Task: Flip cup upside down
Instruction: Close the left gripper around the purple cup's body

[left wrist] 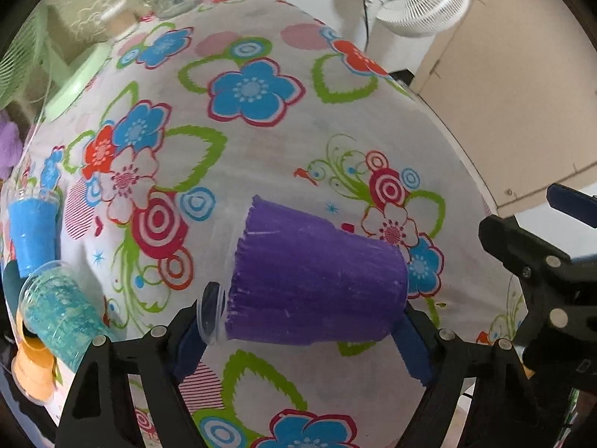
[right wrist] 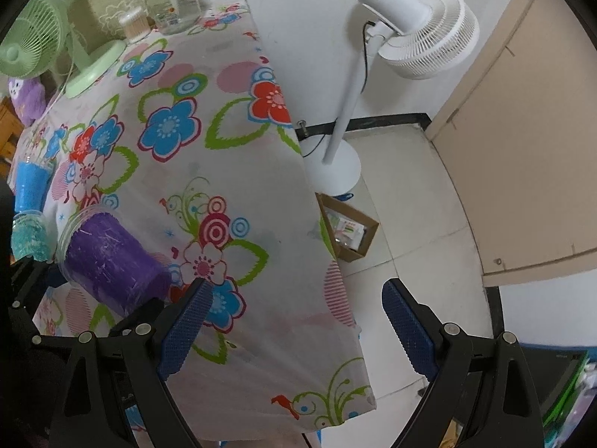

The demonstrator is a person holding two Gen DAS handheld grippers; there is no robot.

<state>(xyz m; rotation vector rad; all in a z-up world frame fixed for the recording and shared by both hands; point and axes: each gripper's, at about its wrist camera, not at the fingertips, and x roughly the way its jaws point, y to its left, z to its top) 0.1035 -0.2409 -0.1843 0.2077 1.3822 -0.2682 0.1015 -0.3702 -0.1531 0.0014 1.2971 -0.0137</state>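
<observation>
A purple plastic cup (left wrist: 317,283) lies sideways between the blue fingers of my left gripper (left wrist: 302,339), rim to the left and base to the right, above the flowered tablecloth (left wrist: 261,149). The left gripper is shut on it. In the right wrist view the same purple cup (right wrist: 112,265) shows tilted at the left, with the left gripper's black frame below it. My right gripper (right wrist: 294,328) is open and empty over the table's right edge; it also shows at the right of the left wrist view (left wrist: 541,261).
A blue cup (left wrist: 31,235), a teal cup (left wrist: 56,317) and an orange cup (left wrist: 33,373) stand at the table's left. A green desk fan (right wrist: 33,44) and glass jars (right wrist: 171,3) stand at the back. A white floor fan (right wrist: 410,26) and a cardboard box (right wrist: 347,227) are on the floor.
</observation>
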